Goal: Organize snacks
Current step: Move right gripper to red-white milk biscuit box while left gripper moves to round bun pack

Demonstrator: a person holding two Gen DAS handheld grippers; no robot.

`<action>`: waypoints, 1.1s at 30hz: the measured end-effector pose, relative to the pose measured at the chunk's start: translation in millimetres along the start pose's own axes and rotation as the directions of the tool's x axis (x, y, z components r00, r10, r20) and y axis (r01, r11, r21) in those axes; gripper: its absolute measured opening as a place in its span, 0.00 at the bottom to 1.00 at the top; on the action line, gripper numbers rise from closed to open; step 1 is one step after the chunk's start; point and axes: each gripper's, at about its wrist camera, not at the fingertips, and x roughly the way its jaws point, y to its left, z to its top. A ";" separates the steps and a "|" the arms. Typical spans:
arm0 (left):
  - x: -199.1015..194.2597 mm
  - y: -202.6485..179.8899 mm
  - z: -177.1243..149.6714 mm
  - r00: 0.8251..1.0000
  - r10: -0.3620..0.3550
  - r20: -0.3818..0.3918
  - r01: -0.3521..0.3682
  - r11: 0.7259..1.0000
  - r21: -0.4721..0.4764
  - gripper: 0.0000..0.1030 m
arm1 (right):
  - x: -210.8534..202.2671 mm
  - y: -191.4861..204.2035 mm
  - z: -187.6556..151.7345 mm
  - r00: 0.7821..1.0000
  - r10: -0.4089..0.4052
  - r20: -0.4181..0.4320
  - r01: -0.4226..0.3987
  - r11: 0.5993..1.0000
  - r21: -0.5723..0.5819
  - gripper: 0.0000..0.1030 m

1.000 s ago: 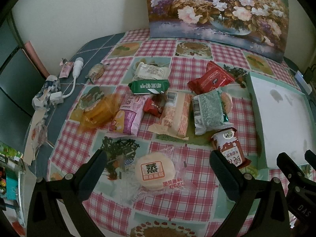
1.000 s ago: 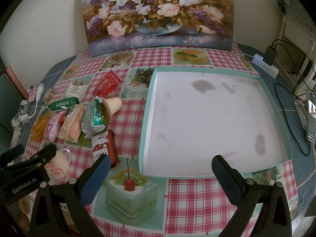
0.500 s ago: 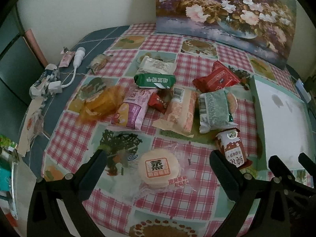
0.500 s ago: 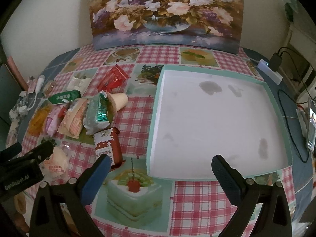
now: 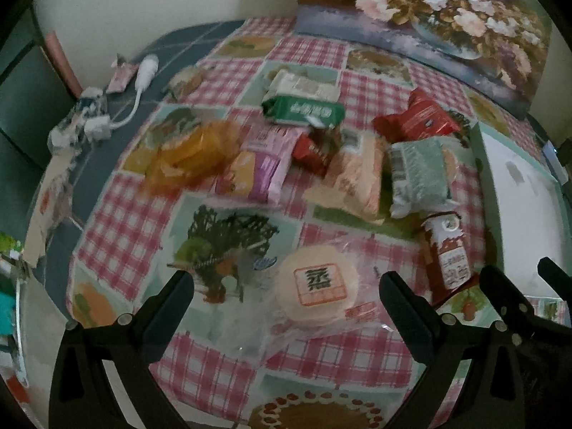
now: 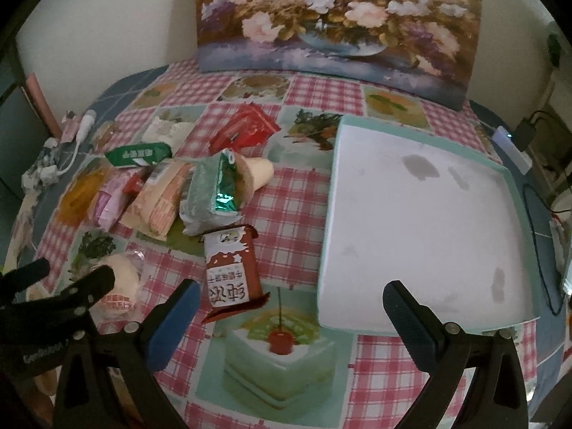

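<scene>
The left tongs (image 5: 286, 300) hang wide open over the worktop (image 5: 343, 350), which wears a red-checked, picture-printed oilcloth, and they hold nothing. Between their black fingers (image 5: 168, 307) lies a round pale bun in clear plastic wrap with a red square label (image 5: 316, 284). The right tongs (image 6: 291, 312) are likewise spread wide and empty, one blue-padded finger (image 6: 175, 316) just beside a brown-and-white oblong snack packet (image 6: 230, 271) that lies flat on the cloth.

Taking that brown packet as the landmark: just beyond it sits a green foil-wrapped snack pack (image 6: 211, 193), with a pale cone-shaped snack (image 6: 255, 175) poking out past its far side. To the left of the green pack, touching it, is a peach-striped pastry packet (image 6: 161, 202), then a small red sweet wrapper (image 6: 134, 184), a pink-and-purple packet (image 6: 109, 200) and an orange translucent bag (image 6: 77, 193), all crowded in a loose row. Farther off lie a dark green oblong packet (image 6: 137, 153), a white packet (image 6: 166, 130) behind it, and a red crinkled foil packet (image 6: 245, 128).

To the right of the brown packet, near but not touching, stands a shallow white tray with a mint-green rim (image 6: 327, 236); its floor shows a few grey stains. Behind everything a flower painting (image 6: 339, 18) leans against the wall.
</scene>
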 end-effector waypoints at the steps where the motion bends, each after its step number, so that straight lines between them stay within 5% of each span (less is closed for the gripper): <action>1: 2.9 2.4 -0.6 1.000 0.001 -0.009 -0.001 1.000 -0.007 1.00 | 3.1 0.9 0.7 1.000 0.004 -0.009 -0.004 1.000 -0.007 1.00; 17: 28.2 4.7 -4.8 0.995 -0.072 -0.069 0.072 0.997 -0.013 0.99 | 42.8 19.7 11.2 0.997 0.005 -0.083 -0.014 0.994 -0.105 0.87; 21: 30.6 -1.8 -4.8 0.995 -0.062 -0.076 0.064 0.998 0.020 0.99 | 28.8 14.4 17.2 1.000 -0.002 -0.022 0.000 0.996 -0.088 0.86; 26: 34.2 -10.1 -6.4 0.994 -0.055 -0.089 0.060 0.997 0.052 0.98 | 24.1 19.8 18.1 0.998 0.064 -0.014 -0.065 0.993 -0.102 0.86; 33: 32.7 0.2 -6.7 0.996 -0.061 -0.070 0.064 0.997 0.034 0.93 | 31.8 30.2 11.2 0.989 0.132 -0.064 -0.138 0.985 -0.105 0.73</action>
